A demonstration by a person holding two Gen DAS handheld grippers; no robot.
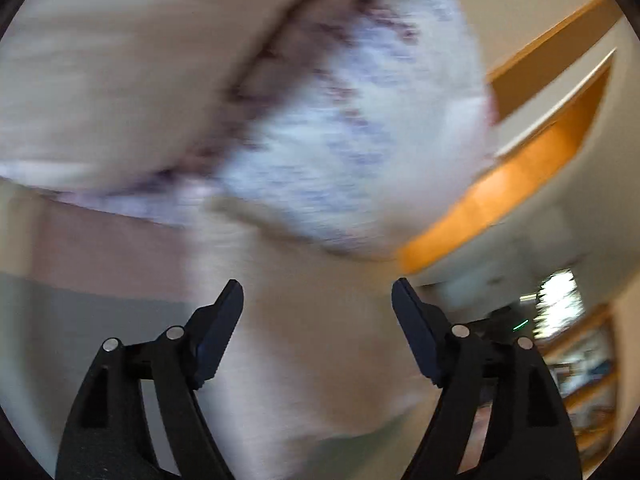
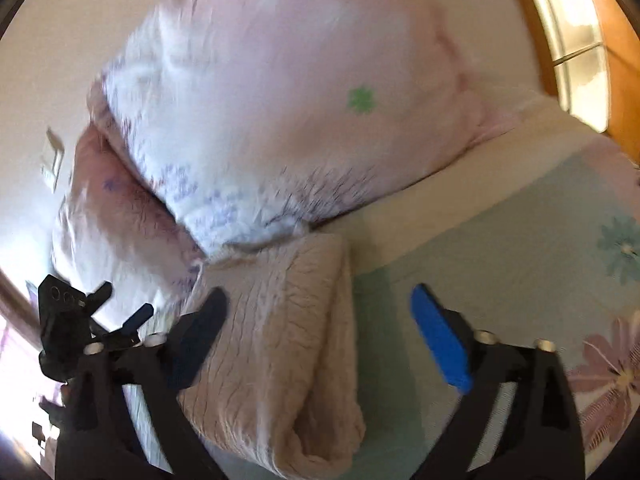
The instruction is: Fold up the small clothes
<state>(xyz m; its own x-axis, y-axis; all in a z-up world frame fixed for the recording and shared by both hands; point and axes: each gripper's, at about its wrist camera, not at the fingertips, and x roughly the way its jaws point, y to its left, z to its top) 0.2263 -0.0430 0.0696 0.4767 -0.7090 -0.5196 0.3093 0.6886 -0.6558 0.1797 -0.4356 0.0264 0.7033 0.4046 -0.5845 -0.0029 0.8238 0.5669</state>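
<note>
A folded beige knit garment point(image 2: 288, 344) lies on the bed sheet point(image 2: 500, 248), a thick bundle running away from me in the right wrist view. My right gripper point(image 2: 320, 298) is open and empty, its jaws spread on either side of the garment's near half. My left gripper point(image 2: 120, 304) shows at the left of that view, off the garment, beside the pillows. In the blurred left wrist view my left gripper point(image 1: 318, 292) is open and empty over pale beige cloth point(image 1: 320, 340).
Two pale pink pillows with purple print point(image 2: 280, 100) lie against the garment's far end; they also show in the left wrist view point(image 1: 340, 140). An orange wooden window frame point(image 2: 596, 48) stands at the right. The sheet has flower prints point(image 2: 608, 376).
</note>
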